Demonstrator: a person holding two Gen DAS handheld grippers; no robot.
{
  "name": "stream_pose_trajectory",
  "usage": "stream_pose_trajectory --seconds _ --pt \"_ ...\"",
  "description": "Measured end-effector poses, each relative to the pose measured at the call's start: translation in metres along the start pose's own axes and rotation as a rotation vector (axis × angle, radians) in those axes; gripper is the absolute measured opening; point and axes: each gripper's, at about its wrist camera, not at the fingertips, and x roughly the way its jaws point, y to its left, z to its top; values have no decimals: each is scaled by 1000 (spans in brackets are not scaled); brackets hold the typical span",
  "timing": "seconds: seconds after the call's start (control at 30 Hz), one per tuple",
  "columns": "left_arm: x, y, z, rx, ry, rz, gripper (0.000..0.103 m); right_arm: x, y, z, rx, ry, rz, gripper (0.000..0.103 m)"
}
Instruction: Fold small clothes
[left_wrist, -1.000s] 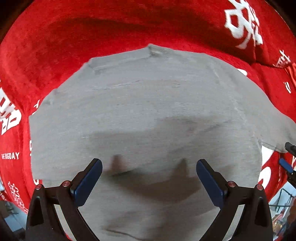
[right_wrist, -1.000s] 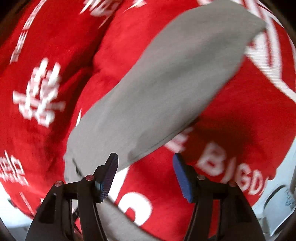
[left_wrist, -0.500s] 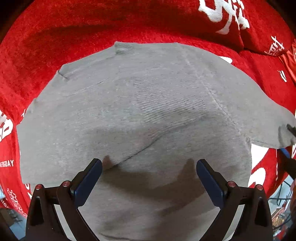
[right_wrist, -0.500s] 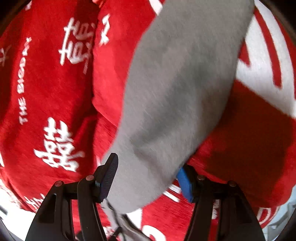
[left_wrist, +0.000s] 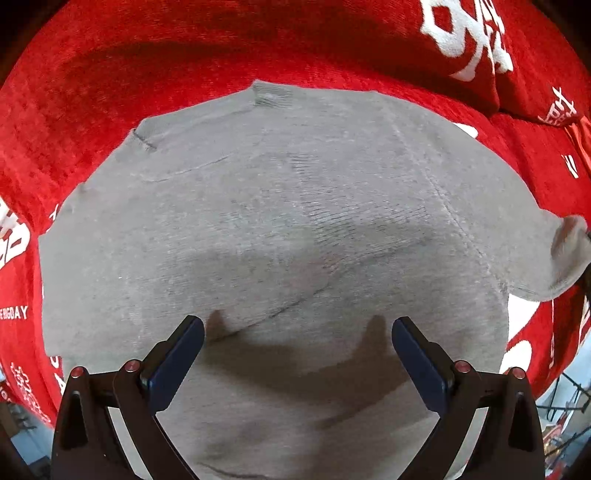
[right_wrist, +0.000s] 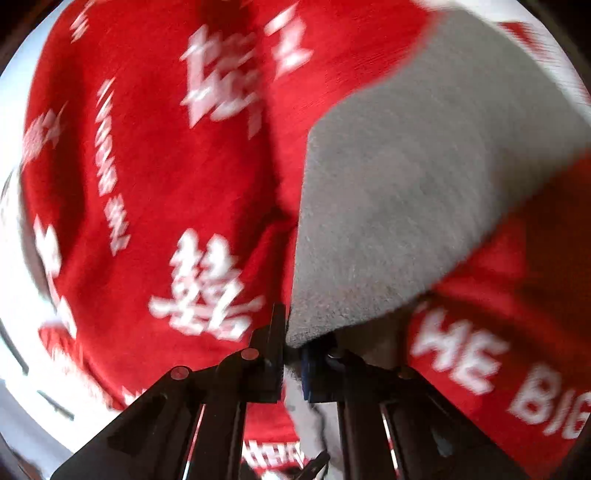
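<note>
A small grey knit top (left_wrist: 280, 229) lies flat on a red blanket, filling most of the left wrist view. My left gripper (left_wrist: 297, 347) hovers above its lower half, jaws wide apart with nothing between them. The top's sleeve (left_wrist: 569, 254) curls upward at the right edge of that view. In the right wrist view the same grey sleeve (right_wrist: 399, 206) rises off the blanket, and my right gripper (right_wrist: 293, 354) is shut on its cuff end, with grey fabric pinched between the pads.
The red blanket (left_wrist: 258, 48) with white characters and lettering (right_wrist: 207, 288) covers the whole surface under the top. A raised fold of it runs across the far side. Beyond its edges, floor and clutter show at the lower corners (left_wrist: 565, 413).
My right gripper has closed on the grey sleeve end that was between its open jaws, and has tilted up and swung. The sleeve tip now lifts in the left view.
</note>
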Motion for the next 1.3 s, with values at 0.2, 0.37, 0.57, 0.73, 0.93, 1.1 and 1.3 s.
stream_pose_trajectory --seconds 0.2,0.37,0.57,0.73,0.93,1.1,1.3 --pt "0 25 -4 -39 -5 10 102 77 81 -49 -248 216 60 8" --pt "-4 61 -11 -88 -13 14 102 156 122 -122 -451 411 2 8" --pt "-9 111 -16 -161 -27 27 102 246 93 -205 -490 597 -171 8" --pt "-8 150 -29 -227 -36 42 102 284 58 -246 -592 659 -468 12" --pt "-2 194 -32 -312 -32 38 102 253 66 -237 -567 541 -452 54" --pt "-1 216 -28 -358 -43 4 102 249 70 -208 -491 410 -476 54" --pt "-2 246 -32 -446 -58 -121 102 271 76 -206 -445 383 -443 13"
